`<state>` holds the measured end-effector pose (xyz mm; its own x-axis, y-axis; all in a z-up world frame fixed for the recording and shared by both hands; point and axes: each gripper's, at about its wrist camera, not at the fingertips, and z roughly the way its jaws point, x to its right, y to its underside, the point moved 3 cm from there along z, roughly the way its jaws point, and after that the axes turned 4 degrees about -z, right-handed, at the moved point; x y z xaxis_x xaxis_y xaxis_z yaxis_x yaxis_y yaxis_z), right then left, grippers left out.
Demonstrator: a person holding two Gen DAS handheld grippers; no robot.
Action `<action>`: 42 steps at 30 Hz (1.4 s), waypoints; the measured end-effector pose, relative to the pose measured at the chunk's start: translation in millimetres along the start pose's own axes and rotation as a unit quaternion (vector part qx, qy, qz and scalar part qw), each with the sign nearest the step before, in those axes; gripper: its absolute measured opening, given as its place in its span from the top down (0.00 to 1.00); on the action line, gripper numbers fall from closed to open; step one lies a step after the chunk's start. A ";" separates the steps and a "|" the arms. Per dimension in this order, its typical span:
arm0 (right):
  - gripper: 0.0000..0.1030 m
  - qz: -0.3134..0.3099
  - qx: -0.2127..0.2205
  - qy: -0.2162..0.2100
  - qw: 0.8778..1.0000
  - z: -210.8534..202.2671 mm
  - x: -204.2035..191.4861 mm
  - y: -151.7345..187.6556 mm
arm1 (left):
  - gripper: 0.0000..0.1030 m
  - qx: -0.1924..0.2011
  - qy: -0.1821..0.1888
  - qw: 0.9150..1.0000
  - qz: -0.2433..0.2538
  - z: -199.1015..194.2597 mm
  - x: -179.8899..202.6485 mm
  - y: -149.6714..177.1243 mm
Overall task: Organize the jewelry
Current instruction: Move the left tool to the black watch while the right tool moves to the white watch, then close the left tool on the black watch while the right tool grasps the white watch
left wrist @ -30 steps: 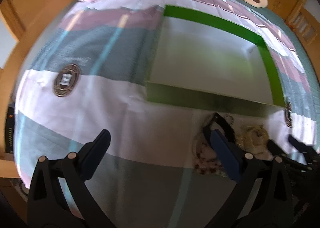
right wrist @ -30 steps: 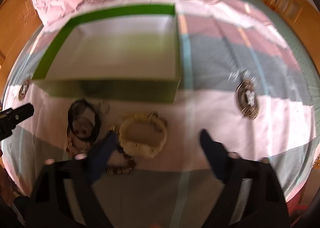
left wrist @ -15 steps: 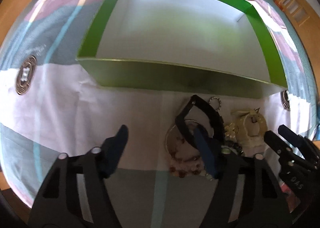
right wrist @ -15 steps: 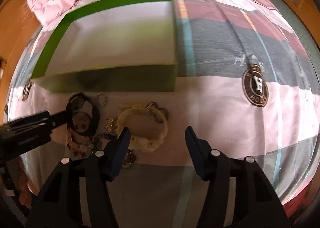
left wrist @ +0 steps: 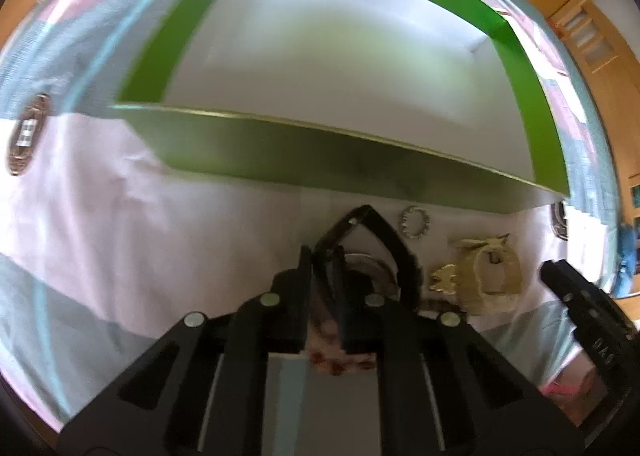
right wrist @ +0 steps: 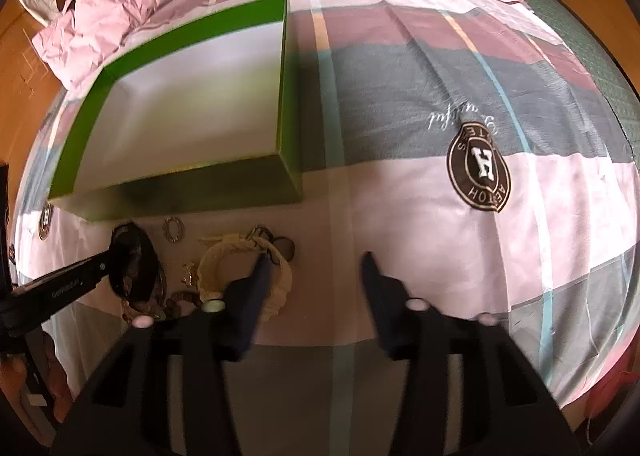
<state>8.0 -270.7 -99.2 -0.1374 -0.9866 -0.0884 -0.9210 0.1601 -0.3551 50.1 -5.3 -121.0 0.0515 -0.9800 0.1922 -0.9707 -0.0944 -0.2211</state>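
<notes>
Bedroom setting: I work over a bed covered by a striped sheet (right wrist: 420,240) in pink, white and grey bands, printed with round brown crest badges (right wrist: 479,167). Wooden furniture rims the view, and a crumpled pink quilt (right wrist: 116,15) lies at the head of the bed.

Item one: an open shallow green cardboard box with a white interior (left wrist: 344,67), sitting flat on the sheet; I see nothing inside it.

Item two: the jewelry pile, lying on the white band just in front of the box's near wall. It holds a black band bracelet (left wrist: 384,240), a small silver ring-shaped piece (left wrist: 416,221) just beside the box, a cream braided rope bracelet (right wrist: 236,260), a small gold charm (left wrist: 442,278), and a strand of reddish-brown beads (left wrist: 340,364).

Item three: my left gripper (left wrist: 322,276). Its jaws have just been closing, and the fingers now pinch the black band bracelet, which bends up into a peak above the tips.

Item four: my right gripper (right wrist: 316,272). Its jaws have been narrowing but stand apart and hold nothing; the left-hand finger (right wrist: 256,288) overlaps the cream braided rope bracelet in view, and I cannot tell whether it touches. Bare sheet lies between the tips.
</notes>
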 end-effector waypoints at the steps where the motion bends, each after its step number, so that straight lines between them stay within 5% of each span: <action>1: 0.57 -0.002 -0.002 0.000 1.000 1.6 0.4 0.4 | 0.91 0.004 -0.012 1.000 -0.001 -2.2 -2.3 -0.1; 6: 0.57 0.000 -0.026 -0.019 0.999 16.6 -4.4 -1.0 | 0.90 0.007 0.003 1.000 -0.008 -16.8 -10.9 0.8; 12: 0.57 -0.014 -0.047 0.006 0.999 35.7 -8.4 -0.6 | 0.90 -0.004 -0.012 1.000 -0.017 -14.6 -25.4 5.4; 18: 0.77 -0.017 -0.052 -0.010 0.998 39.8 -12.1 -0.9 | 0.76 -0.013 -0.028 0.999 -0.018 -6.3 -25.3 1.1; 24: 0.88 -0.024 -0.044 -0.019 0.999 34.7 -19.7 -0.7 | 0.85 -0.028 -0.017 0.999 -0.012 6.7 -12.7 -3.0; 42: 0.88 -0.036 -0.045 -0.001 0.998 42.2 -27.2 4.6 | 0.88 -0.024 -0.023 0.999 0.003 14.7 -4.1 12.5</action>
<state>22.9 -241.7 -137.7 -0.0691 -0.9953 -0.0680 -0.9575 0.0853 -0.2755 41.3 -5.0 -138.5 0.0545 -0.9877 0.1468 -0.9812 -0.0802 -0.1755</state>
